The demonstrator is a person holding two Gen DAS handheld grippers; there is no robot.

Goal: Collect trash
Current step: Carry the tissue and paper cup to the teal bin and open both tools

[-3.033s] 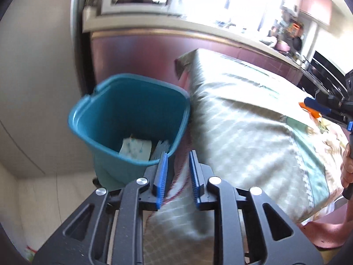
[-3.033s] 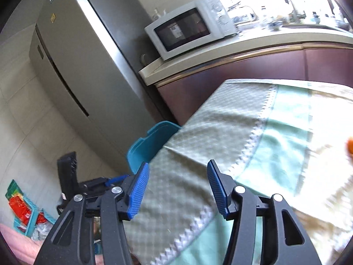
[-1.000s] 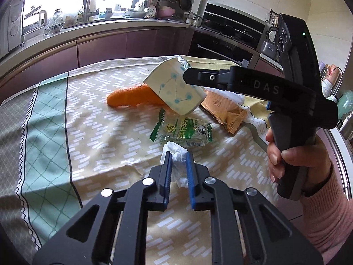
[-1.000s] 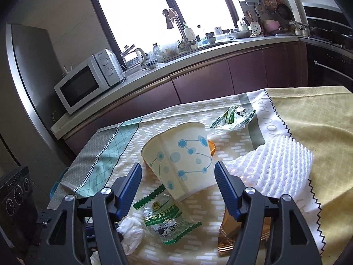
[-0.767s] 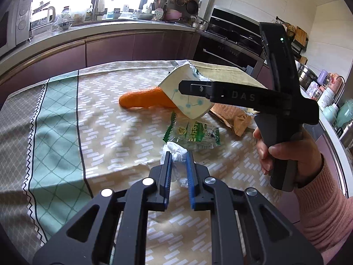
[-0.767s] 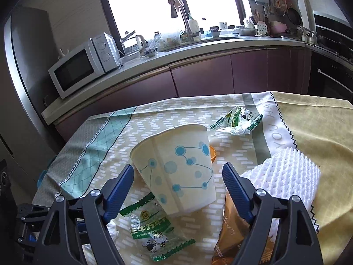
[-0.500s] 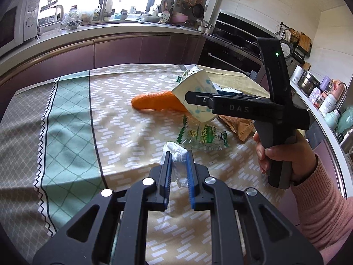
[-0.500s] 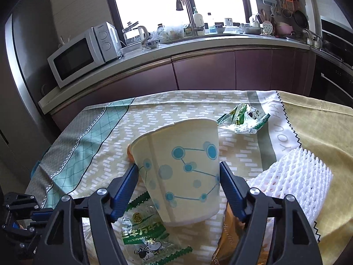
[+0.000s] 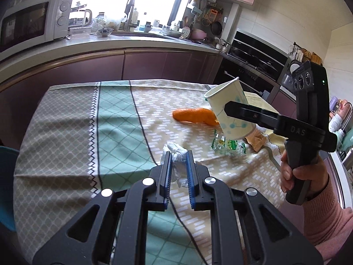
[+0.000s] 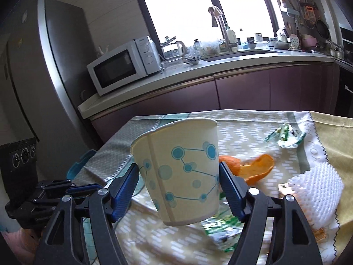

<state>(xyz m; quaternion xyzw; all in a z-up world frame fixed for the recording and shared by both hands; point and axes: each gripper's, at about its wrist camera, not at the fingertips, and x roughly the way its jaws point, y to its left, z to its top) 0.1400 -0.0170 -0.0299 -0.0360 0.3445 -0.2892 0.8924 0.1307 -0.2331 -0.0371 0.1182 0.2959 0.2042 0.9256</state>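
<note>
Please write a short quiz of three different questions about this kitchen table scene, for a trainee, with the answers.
1. True or false: the left gripper is shut on the crumpled white tissue.
2. What does the right gripper hold? A) orange peel B) paper cup C) green wrapper
3. Fill in: the orange peel lies on the ____.

Key
1. True.
2. B: the paper cup with blue dots is gripped, lifted and tilted above the tablecloth.
3. Tablecloth, beside the white foam net.
</note>
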